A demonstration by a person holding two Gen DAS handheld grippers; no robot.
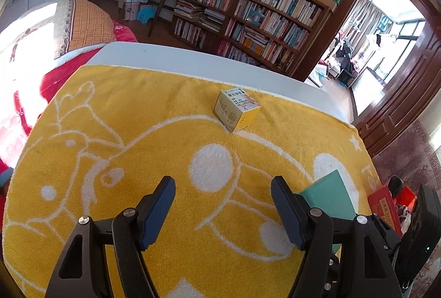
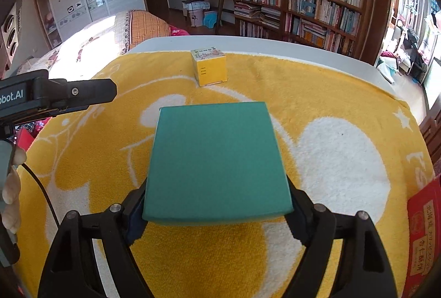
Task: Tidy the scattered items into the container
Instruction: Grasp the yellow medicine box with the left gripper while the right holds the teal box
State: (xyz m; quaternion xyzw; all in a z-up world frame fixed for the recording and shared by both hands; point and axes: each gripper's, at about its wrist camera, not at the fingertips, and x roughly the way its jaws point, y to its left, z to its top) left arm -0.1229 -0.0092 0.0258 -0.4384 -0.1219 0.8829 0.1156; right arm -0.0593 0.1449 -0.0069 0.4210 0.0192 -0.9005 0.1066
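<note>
The right gripper (image 2: 217,218) holds the green box (image 2: 217,157): its fingers (image 2: 136,221) press on the box's two near sides, and the box stretches forward from them over the yellow towel (image 2: 317,83) that covers the desk (image 2: 303,50). Farther ahead of those fingers, well apart from the green box, a small yellow box (image 2: 210,69) stands on the towel. The left gripper (image 1: 223,212) has its fingers wide with nothing between them; the small yellow box lies well ahead, the green box just right of its right finger.
</note>
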